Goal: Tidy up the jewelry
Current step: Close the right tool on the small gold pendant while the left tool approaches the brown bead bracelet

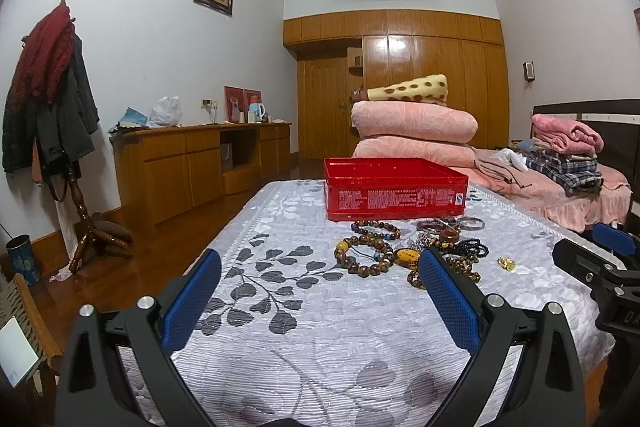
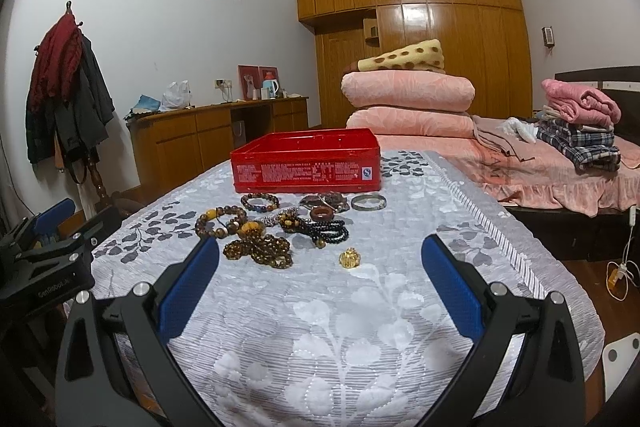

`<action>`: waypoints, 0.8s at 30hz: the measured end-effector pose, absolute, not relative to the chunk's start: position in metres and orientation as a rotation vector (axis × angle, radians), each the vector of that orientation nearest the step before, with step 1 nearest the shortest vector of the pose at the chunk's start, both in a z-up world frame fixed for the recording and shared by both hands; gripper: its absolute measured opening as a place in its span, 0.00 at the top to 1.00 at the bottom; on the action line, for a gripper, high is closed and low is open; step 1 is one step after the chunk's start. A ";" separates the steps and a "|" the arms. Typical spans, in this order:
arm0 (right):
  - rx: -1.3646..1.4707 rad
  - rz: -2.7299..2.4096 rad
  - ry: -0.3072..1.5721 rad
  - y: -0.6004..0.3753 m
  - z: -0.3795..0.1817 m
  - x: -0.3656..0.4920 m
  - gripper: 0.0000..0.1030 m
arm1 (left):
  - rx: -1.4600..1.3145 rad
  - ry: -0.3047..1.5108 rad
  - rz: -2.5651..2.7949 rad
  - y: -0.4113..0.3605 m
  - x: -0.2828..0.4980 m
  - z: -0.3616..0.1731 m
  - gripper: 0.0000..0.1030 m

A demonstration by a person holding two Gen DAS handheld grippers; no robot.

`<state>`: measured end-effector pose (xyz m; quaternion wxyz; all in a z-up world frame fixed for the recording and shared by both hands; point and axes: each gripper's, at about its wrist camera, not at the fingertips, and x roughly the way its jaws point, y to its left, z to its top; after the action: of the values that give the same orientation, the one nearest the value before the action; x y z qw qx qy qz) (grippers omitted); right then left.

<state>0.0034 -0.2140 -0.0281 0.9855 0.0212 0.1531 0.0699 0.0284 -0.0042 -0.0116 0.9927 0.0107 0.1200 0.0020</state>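
Nothing is put away yet — the jewelry (image 2: 276, 227) lies in a pile on the counter (image 2: 360, 327), just in front of the red box (image 2: 306, 167). Both the left tongs (image 1: 320, 291) and right tongs (image 2: 320, 279) are wide and hold nothing.

Bead bracelets (image 2: 256, 235) heaped before open red tin (image 2: 306, 161).

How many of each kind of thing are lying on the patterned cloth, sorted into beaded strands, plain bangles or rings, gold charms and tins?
Beaded strands, tangled, count approximate: 6, e.g. brown bead bracelet
Plain pieces: 2, silver bangle and brown ring
Gold charm: 1
Red tin: 1
Total: about 10
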 end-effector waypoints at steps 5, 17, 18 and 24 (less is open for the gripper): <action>0.033 0.141 0.387 -0.213 -0.032 0.015 0.05 | 0.010 0.340 -0.029 -0.005 0.042 -0.012 0.06; 0.033 0.166 0.567 -0.213 -0.047 0.061 0.05 | -0.033 0.647 -0.036 0.001 0.099 -0.039 0.06; 0.043 0.167 0.581 -0.215 -0.048 0.065 0.05 | -0.037 0.656 -0.041 0.002 0.101 -0.039 0.06; 0.047 0.162 0.653 -0.220 -0.049 0.085 0.22 | -0.050 0.720 -0.068 0.001 0.120 -0.036 0.17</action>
<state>0.0847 -0.2200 -0.0489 0.9437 0.0229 0.3204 0.0793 0.1203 0.0006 -0.0359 0.9350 -0.0247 0.3521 -0.0334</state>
